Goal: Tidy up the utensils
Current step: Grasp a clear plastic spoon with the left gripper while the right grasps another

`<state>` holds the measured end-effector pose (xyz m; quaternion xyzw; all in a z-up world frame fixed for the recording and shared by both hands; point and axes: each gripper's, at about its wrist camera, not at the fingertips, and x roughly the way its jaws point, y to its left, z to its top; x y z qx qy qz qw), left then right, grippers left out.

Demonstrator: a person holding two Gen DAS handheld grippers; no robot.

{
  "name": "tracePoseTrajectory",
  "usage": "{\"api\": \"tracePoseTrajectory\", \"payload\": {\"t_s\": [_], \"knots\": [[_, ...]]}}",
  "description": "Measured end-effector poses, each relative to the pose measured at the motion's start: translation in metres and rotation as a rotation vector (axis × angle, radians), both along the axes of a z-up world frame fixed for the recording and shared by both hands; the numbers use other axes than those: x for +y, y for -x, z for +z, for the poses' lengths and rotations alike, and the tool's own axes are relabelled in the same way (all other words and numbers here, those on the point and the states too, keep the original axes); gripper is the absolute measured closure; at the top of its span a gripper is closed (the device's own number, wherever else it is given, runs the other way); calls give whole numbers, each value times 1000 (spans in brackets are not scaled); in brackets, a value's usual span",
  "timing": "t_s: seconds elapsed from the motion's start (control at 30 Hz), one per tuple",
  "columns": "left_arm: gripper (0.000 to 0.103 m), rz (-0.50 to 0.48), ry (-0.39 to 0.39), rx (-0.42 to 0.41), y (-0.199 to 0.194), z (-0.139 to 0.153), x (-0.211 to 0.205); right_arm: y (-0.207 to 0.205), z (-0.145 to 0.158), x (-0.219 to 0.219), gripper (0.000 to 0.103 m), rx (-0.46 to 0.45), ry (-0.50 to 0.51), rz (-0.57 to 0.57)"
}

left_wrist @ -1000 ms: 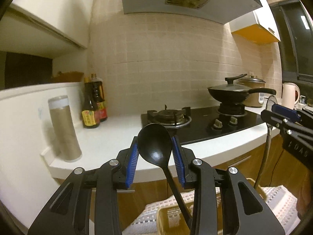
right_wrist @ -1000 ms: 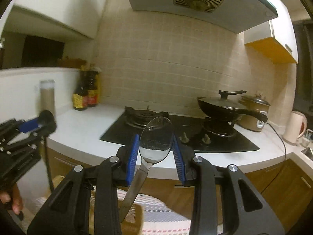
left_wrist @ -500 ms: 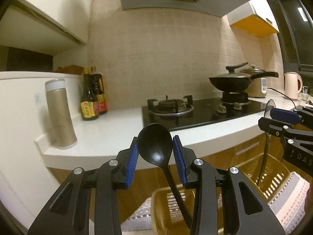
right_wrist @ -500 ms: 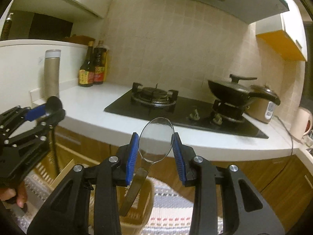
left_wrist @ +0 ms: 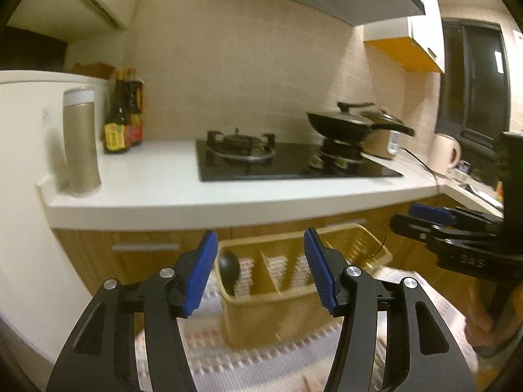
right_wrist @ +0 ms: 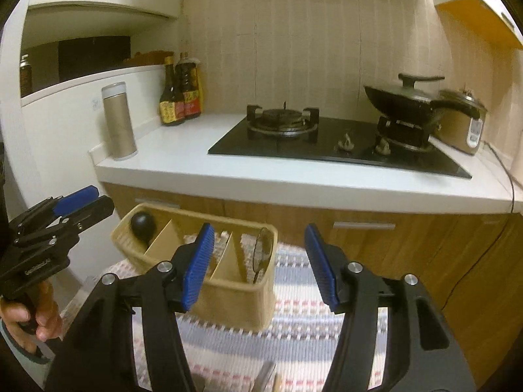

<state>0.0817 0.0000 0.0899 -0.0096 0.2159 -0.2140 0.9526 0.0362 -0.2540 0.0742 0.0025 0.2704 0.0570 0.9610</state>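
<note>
A tan divided utensil basket (left_wrist: 287,307) (right_wrist: 228,297) stands on a striped mat on the floor. A black spoon (left_wrist: 228,269) (right_wrist: 143,223) stands in its left compartment. A metal spoon (right_wrist: 263,250) stands in its right compartment. My left gripper (left_wrist: 260,269) is open and empty, just above the basket's near side; it also shows at the left of the right wrist view (right_wrist: 83,202). My right gripper (right_wrist: 260,261) is open and empty above the basket; it also shows at the right of the left wrist view (left_wrist: 425,215).
A white counter (right_wrist: 294,176) runs behind the basket, with a gas hob (right_wrist: 327,140), a black pan (right_wrist: 402,101), a rice cooker (right_wrist: 464,124), sauce bottles (right_wrist: 179,98), a tan flask (right_wrist: 118,121) and a kettle (left_wrist: 444,153). Wooden cabinet doors (right_wrist: 408,245) stand below. More utensils (right_wrist: 266,377) lie on the mat near me.
Both grippers came down and opened. The black spoon left my left gripper and the metal spoon left my right gripper; both now stand in the basket.
</note>
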Motion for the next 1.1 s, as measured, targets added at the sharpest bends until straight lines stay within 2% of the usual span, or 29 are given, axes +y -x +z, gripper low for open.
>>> {"api": "tracePoseTrajectory", "payload": {"t_s": [0.07, 0.23, 0.33, 0.43, 0.57, 0.7, 0.83, 1.07, 1.1], "knots": [[50, -46, -17, 62, 9, -1, -4, 6, -1, -1, 49, 43, -4, 6], [50, -142, -90, 251, 22, -23, -20, 15, -17, -7, 49, 247, -74, 51], [50, -214, -109, 379, 24, -47, -30, 20, -33, -10, 49, 359, -112, 75], [50, -263, -192, 481, 27, -79, -45, 23, -53, -14, 49, 468, -143, 81], [50, -322, -272, 571, 31, -113, -62, 26, -83, -20, 49, 602, -192, 81], [50, -331, -344, 605, 31, -138, -73, 28, -105, -21, 49, 681, -217, 94], [51, -336, -384, 618, 29, -153, -83, 28, -113, -19, 49, 711, -225, 106], [52, -326, -442, 598, 22, -162, -98, 24, -117, -19, 49, 730, -221, 113], [52, -325, -451, 597, 22, -155, -105, 23, -119, -18, 49, 735, -219, 114]]}}
